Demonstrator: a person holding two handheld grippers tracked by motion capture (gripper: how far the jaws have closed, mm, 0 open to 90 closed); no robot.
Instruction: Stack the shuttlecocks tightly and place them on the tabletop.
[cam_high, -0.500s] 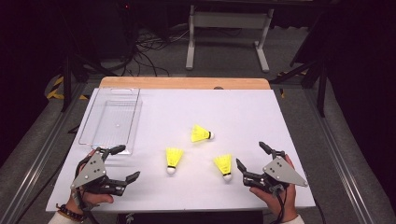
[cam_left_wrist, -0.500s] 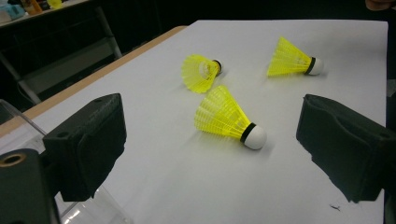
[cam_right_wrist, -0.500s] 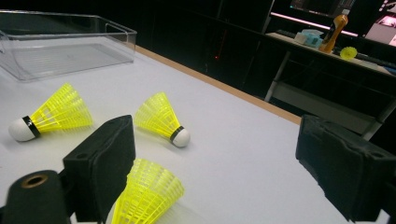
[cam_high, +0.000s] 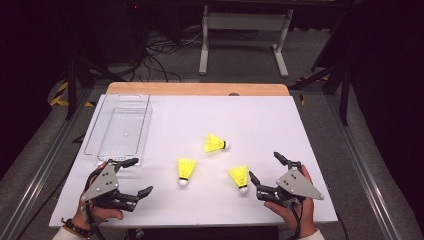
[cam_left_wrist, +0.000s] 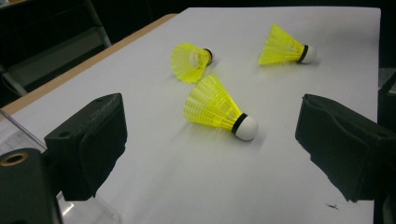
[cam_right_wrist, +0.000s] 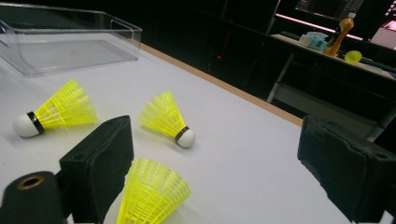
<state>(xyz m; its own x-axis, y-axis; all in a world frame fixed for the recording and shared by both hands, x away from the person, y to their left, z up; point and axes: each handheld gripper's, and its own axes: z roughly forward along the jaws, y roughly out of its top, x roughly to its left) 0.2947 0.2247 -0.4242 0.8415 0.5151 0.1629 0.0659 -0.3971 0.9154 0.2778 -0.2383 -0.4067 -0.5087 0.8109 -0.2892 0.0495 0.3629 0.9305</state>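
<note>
Hands low at near edge, left tongs (cam_high: 134, 176) and right tongs (cam_high: 264, 169) agape.

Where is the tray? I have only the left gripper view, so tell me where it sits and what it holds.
Observer: The clear tray sits at the table's far left, just beyond the left gripper, and it looks empty.
Operator: Now report the right gripper.
Observer: The right gripper is open, with the right-hand shuttlecock close by one jaw.
Operator: Say what lies past the table.
Observer: The right gripper view shows an orange-brown bottle on a dark bench behind it.
</note>
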